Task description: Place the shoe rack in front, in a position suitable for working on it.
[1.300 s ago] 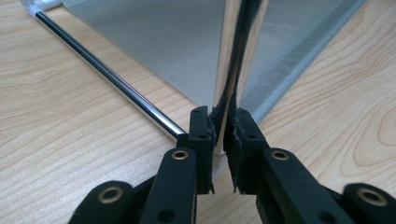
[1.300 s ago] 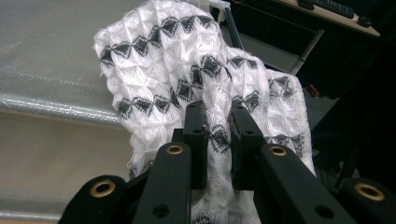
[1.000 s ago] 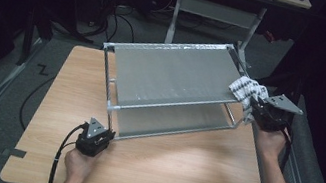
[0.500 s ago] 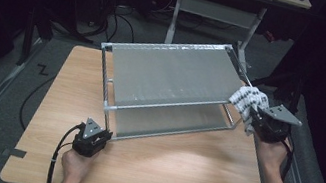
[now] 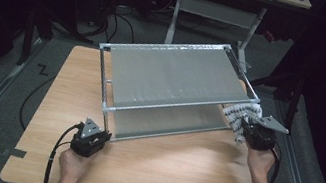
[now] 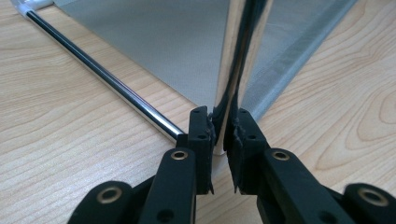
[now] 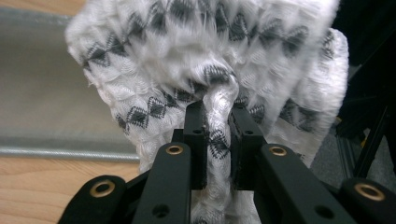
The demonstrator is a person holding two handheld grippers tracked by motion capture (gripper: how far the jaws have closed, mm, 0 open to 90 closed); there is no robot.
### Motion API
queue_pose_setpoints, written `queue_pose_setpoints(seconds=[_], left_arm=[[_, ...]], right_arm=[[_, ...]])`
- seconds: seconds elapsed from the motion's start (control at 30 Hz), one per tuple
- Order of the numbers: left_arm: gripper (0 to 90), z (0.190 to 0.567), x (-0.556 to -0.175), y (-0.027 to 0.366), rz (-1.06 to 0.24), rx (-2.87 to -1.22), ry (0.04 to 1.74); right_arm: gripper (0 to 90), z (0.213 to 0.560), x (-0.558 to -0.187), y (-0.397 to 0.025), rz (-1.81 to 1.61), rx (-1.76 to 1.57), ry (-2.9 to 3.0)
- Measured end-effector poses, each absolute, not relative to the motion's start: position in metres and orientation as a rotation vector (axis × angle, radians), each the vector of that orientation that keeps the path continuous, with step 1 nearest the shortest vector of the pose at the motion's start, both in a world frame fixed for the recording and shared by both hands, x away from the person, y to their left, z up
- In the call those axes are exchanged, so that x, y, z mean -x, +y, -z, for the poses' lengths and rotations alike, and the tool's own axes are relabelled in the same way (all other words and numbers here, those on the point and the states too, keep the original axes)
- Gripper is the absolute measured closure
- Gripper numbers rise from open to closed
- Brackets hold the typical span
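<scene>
One white cloth (image 7: 205, 70) with a pattern of dark diamonds is held bunched at the right end of the rack, just beside its near right corner and level with the gap between the two shelves; in the high view the cloth (image 5: 239, 114) is seen hanging off the table surface, carried by the right gripper (image 5: 251, 129); in the right gripper view a fold of the cloth is pinched between the two black jaws of the right gripper (image 7: 217, 135), which are closed onto the fabric with the rest of the cloth bulging above and around them.

One metal rack (image 5: 173, 80) is stood on the table, made of two grey mesh shelves, one above the other, joined by chrome tubes; the near left upright post (image 6: 233, 70) of the rack is gripped low down by the left gripper (image 6: 219, 135), whose two jaws are pressed against the post from either side; one chrome rail (image 6: 102, 79) is seen running away from the foot of that post along the tabletop; in the high view the left gripper (image 5: 89, 138) is seen at the near left corner of the rack, held in one hand (image 5: 73, 163); the right gripper is likewise held in one hand (image 5: 259, 158).

One wooden table (image 5: 162, 172) bears the rack; two grippers, two hands and two shelves are counted in all.
</scene>
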State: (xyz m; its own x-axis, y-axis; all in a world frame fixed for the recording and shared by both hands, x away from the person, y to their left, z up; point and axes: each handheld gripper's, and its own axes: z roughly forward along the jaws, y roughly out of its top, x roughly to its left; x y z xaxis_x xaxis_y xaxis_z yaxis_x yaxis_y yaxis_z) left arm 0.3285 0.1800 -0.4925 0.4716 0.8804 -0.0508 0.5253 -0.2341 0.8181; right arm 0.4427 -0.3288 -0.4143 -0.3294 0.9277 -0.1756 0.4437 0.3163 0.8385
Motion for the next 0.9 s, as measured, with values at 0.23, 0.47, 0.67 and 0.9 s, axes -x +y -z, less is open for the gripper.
queue_pose_setpoints(seconds=[0.23, 0.47, 0.67, 0.9], left_arm=[[80.0, 0.494, -0.327, 0.183, -0.542, -1.904, 1.145], [80.0, 0.495, -0.326, 0.184, -0.544, -1.898, 1.139], [80.1, 0.498, -0.323, 0.187, -0.548, -1.878, 1.111], [80.3, 0.498, -0.322, 0.186, -0.547, -1.892, 1.102]], right_arm=[[81.4, 0.449, -0.463, -0.333, -0.888, -1.347, 1.984], [81.4, 0.476, -0.472, -0.333, -0.846, -1.426, 2.031], [81.4, 0.484, -0.477, -0.338, -0.890, -1.489, 2.031], [81.1, 0.460, -0.476, -0.339, -0.925, -1.438, 1.988]])
